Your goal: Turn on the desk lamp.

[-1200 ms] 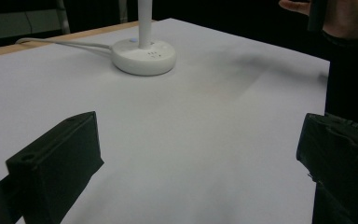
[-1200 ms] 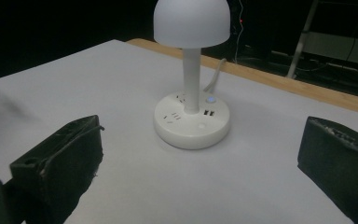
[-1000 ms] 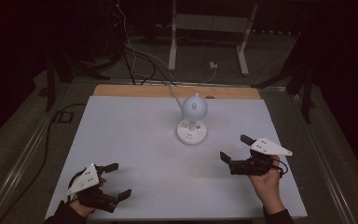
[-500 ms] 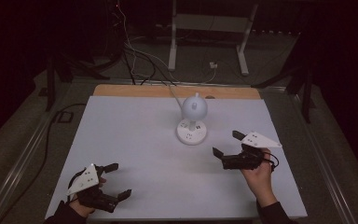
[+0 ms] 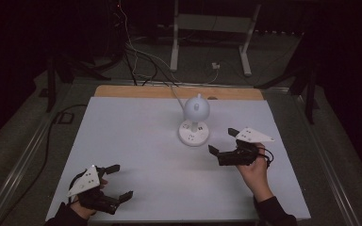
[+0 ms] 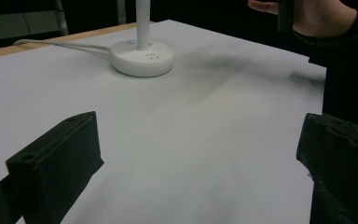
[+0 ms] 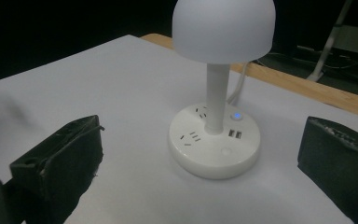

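Standing upright on a round socket base, the smooth white lamp (image 5: 195,120) faces the wide-open right gripper (image 5: 222,144).

Surface finishes

Lamp (image 7: 216,135): smooth, glossy white plastic base, matt shade. Table (image 5: 136,136): matt white sheet over a wooden edge. Jaws: rough matt black.
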`<state>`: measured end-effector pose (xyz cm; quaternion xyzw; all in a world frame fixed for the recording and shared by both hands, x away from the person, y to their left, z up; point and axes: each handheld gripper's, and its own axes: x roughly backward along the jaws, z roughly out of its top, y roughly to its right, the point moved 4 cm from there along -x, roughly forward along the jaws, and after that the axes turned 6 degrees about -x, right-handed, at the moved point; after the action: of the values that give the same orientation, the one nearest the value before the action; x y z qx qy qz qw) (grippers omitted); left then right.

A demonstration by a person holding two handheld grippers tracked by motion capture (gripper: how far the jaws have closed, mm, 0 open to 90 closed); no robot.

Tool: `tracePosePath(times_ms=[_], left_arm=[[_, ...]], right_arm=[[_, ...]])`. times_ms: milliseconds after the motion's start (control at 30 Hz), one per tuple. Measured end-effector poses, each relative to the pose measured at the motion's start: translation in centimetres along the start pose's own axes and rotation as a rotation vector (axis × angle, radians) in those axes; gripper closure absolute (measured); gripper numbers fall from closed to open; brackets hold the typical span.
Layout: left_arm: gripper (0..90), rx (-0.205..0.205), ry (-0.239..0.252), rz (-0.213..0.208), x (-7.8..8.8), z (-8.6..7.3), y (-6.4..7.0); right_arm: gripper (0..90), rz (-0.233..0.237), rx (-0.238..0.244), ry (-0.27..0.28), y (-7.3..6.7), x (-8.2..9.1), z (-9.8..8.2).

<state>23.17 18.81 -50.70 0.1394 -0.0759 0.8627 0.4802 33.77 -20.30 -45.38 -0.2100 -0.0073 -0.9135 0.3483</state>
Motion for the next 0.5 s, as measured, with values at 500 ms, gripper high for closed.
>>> tracePosePath(times_ms=[500], left_arm=[[0.4, 0.002, 0.003, -0.002, 0.0, 0.0, 0.0]], right_arm=[[0.1, 0.044, -0.006, -0.019, -0.4, -3.0, 0.3]])
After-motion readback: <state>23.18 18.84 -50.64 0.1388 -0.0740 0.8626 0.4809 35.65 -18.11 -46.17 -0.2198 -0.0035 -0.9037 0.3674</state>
